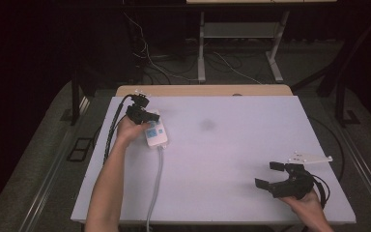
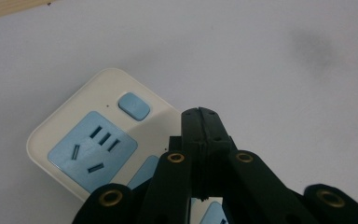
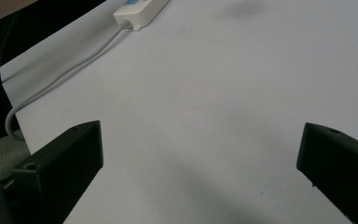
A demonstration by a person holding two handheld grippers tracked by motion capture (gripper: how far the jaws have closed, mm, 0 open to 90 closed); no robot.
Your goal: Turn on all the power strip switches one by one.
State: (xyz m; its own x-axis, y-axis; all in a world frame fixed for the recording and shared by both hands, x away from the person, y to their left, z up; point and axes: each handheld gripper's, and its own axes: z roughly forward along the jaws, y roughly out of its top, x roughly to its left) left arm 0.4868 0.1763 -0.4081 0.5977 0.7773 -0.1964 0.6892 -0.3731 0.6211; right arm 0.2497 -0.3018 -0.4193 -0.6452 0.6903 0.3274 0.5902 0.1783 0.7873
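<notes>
Forearms entered from the near edge of the tabletop (image 1: 232, 145), one on each side. Right tool (image 1: 270, 175) rested low near the near right corner, jaws spread wide with nothing between them; in the right gripper view its two black jaws stood far apart over bare white surface. Left tool (image 1: 150, 116) sat toward the far left part of the tabletop, directly over the power strip (image 1: 156, 134), jaws pressed fully together, tips pointing down at the strip's top face and gripping nothing. In the left gripper view the closed tips hung just above the strip's cream body, close to its blue button (image 2: 134, 105) and beside a blue socket panel (image 2: 93, 151). Grey cord (image 1: 157, 179) ran from the strip's near end to the near edge. Faint dark smudge (image 1: 206, 125) marked the surface mid-tabletop, toward the far edge.
</notes>
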